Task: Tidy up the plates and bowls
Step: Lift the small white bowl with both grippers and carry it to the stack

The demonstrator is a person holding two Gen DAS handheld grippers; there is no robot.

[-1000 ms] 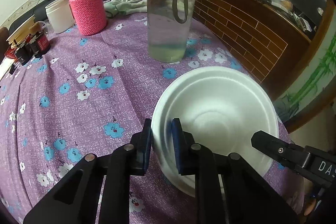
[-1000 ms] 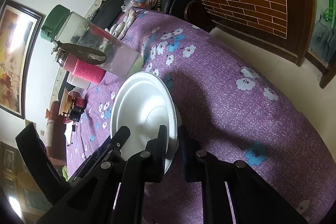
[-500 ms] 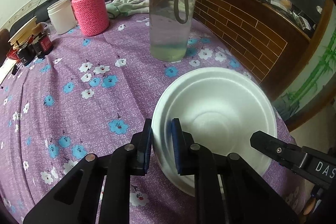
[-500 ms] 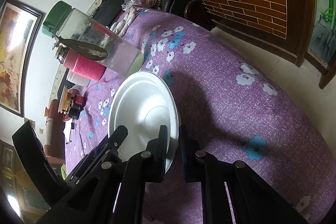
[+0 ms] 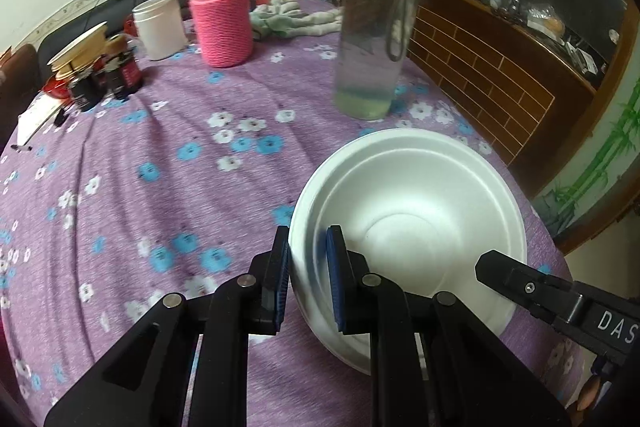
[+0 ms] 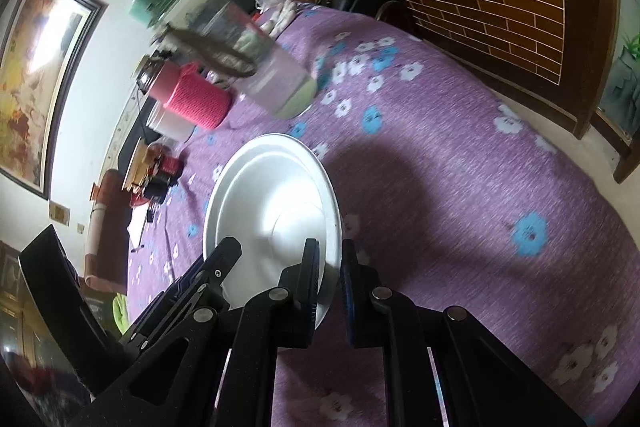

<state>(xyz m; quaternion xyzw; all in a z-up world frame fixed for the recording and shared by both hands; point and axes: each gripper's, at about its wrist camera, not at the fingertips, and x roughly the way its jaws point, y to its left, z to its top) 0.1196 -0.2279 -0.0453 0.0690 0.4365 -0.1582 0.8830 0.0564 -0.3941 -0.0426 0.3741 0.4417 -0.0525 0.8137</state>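
A white foam bowl (image 5: 408, 227) is held over the purple flowered tablecloth (image 5: 160, 155), near the table's right edge. My left gripper (image 5: 307, 241) is shut on the bowl's left rim, one blue pad inside the wall and one outside. On the opposite rim, my right gripper (image 6: 330, 253) is shut in the same way; one of its black fingers (image 5: 504, 275) shows at the bowl's right in the left wrist view. The right wrist view shows the bowl (image 6: 272, 203) with the left gripper (image 6: 224, 259) beside it.
A tall clear bottle with a green cap (image 5: 376, 27) stands just beyond the bowl. Farther back are a jar in a pink knitted sleeve (image 5: 224, 23), a white tub (image 5: 158, 27), dark jars under a paper bowl (image 5: 80, 47) and a cloth (image 5: 288, 19). A brick-patterned wooden panel (image 5: 480, 75) runs along the right.
Both grippers, still shut on the bowl, have carried it a little across the table away from the bottle. The bottle's cap and more of the far table now show.
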